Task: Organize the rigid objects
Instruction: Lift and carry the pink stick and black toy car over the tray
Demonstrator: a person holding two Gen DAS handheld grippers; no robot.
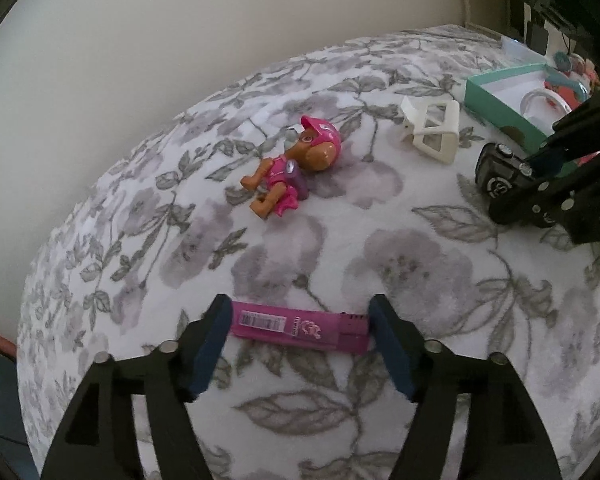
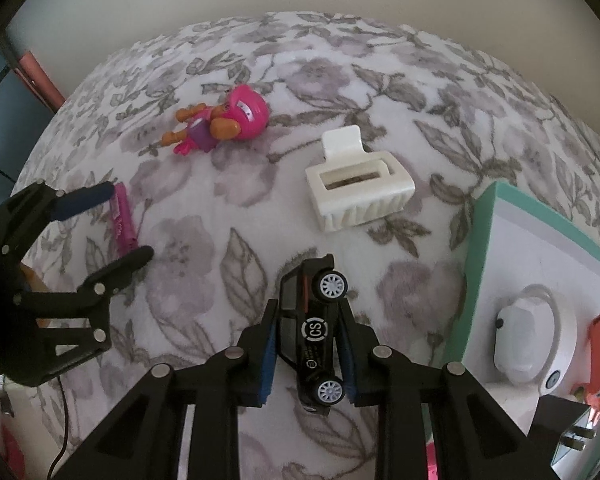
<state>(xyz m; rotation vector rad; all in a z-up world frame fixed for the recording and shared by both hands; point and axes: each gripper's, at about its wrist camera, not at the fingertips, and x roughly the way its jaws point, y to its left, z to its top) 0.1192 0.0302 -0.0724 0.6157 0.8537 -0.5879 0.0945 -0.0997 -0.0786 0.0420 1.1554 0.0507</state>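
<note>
On a floral blanket (image 1: 340, 240): pink lighter (image 1: 300, 326) crosswise between gaping left gripper (image 1: 300, 332); right gripper (image 2: 310, 344) clamping black toy car (image 2: 314, 332), teal box (image 2: 482, 240) alongside.

teal box (image 2: 485, 216) cut off at right edge

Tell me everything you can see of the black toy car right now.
The black toy car is a small hard-bodied model, glossy like plastic or metal, with dark windows, a white circled "CS" on its door and two silver-spoked wheels showing. It lies tipped on its side on the floral blanket, wheels turned toward the teal box. The right gripper has its blue-padded jaws shut on the car's roof and underside. Nothing else touches it.
</note>
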